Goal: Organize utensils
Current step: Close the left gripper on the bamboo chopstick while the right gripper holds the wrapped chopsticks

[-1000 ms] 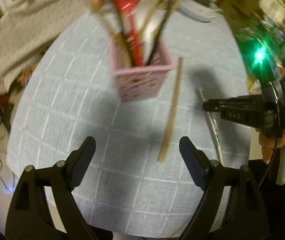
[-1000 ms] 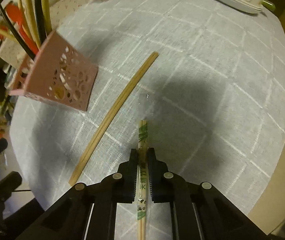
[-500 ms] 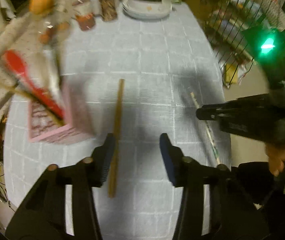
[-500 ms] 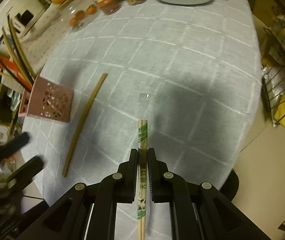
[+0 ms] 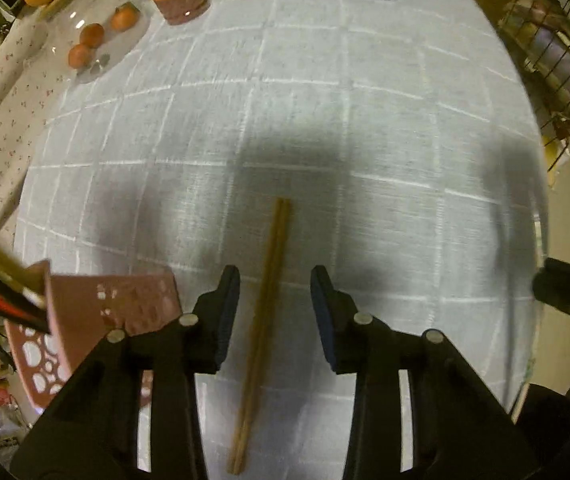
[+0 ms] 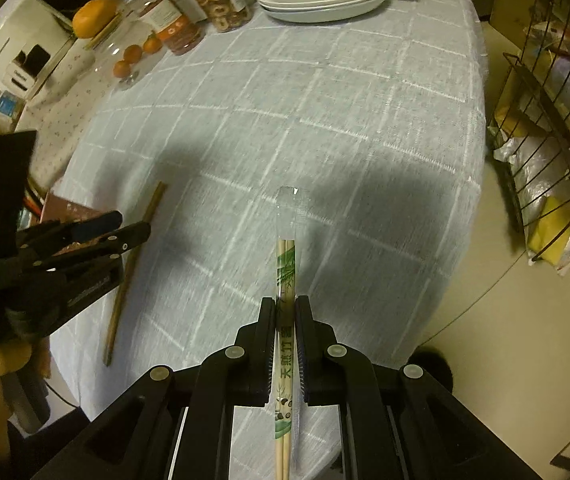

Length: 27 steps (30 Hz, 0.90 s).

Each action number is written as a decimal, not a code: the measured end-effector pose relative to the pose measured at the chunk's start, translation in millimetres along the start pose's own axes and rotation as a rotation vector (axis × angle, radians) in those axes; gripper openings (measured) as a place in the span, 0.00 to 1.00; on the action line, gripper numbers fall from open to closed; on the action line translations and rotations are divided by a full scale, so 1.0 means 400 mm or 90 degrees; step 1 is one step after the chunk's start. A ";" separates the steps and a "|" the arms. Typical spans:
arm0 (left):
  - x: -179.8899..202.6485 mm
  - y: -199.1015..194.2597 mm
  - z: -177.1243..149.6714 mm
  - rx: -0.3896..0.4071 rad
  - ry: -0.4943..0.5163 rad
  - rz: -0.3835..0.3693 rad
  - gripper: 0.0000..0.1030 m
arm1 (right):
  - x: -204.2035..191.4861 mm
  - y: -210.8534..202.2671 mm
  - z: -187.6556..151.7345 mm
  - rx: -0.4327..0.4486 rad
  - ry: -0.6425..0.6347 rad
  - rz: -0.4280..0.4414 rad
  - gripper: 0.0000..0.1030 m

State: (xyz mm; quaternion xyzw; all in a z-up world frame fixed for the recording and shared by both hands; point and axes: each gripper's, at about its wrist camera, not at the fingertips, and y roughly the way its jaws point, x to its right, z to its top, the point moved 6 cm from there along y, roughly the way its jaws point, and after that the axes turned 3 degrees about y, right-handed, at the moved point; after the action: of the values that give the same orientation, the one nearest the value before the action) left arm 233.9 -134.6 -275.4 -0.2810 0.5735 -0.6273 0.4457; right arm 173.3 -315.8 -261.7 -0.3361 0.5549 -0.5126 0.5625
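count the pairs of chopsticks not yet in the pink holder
2. A bare brown pair lies on the tablecloth between the open left gripper fingers; a wrapped pair is clamped in the right gripper.

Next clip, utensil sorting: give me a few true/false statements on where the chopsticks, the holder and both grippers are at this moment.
1. The right gripper is shut on the wrapped chopsticks. True.
2. The left gripper is shut on the brown chopsticks. False: its jaws are open, with the brown chopsticks lying on the tablecloth between them.
3. The pink holder sits left of the left gripper. True.
4. The pink holder is empty. False: utensil handles, one of them red, stick out of it.
5. The wrapped chopsticks lie flat on the tablecloth. False: they are held above it in the right gripper.
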 end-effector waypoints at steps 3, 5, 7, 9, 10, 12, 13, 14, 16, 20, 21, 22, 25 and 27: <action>-0.002 0.028 0.009 -0.005 0.003 0.002 0.28 | -0.008 0.009 0.002 -0.006 -0.003 0.002 0.09; -0.007 0.038 0.015 -0.009 -0.003 -0.007 0.28 | -0.013 0.012 0.001 -0.007 -0.003 0.003 0.09; -0.018 0.040 0.024 -0.008 -0.023 -0.021 0.28 | -0.015 0.011 0.000 -0.007 -0.001 0.007 0.09; -0.029 0.045 0.025 -0.012 -0.040 -0.041 0.28 | -0.018 0.009 0.000 -0.007 0.001 0.012 0.09; -0.032 0.046 0.025 -0.011 -0.042 -0.045 0.28 | -0.017 0.007 0.000 -0.006 0.001 0.013 0.09; -0.036 0.047 0.020 -0.002 -0.040 -0.051 0.26 | -0.017 0.006 0.001 -0.005 0.003 0.016 0.10; -0.034 0.047 0.016 0.003 -0.040 -0.055 0.22 | -0.017 0.006 0.001 -0.005 0.004 0.017 0.09; -0.030 0.046 0.010 0.007 -0.040 -0.061 0.20 | -0.017 0.005 0.001 -0.004 0.005 0.016 0.10; -0.022 0.043 -0.004 0.011 -0.036 -0.064 0.13 | -0.015 0.005 0.000 -0.003 0.005 0.013 0.09; 0.007 0.032 -0.032 0.020 -0.012 -0.050 0.10 | -0.016 0.001 -0.003 -0.001 0.006 0.011 0.10; 0.013 0.029 -0.041 0.024 -0.008 -0.045 0.09 | -0.018 -0.002 -0.004 0.001 0.006 0.011 0.10; 0.017 0.026 -0.048 0.028 -0.005 -0.041 0.09 | -0.020 -0.004 -0.005 0.003 0.005 0.011 0.10; 0.031 0.013 -0.074 0.031 0.003 -0.050 0.09 | -0.028 -0.018 -0.008 0.012 0.002 0.010 0.09; 0.036 -0.002 -0.092 0.035 0.005 -0.058 0.09 | -0.038 -0.033 -0.012 0.023 -0.004 0.011 0.10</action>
State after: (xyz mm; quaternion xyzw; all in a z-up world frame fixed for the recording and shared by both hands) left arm 195.5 -130.2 -283.7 -0.2917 0.5444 -0.6637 0.4219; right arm 168.2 -303.8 -245.5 -0.3227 0.5465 -0.5164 0.5750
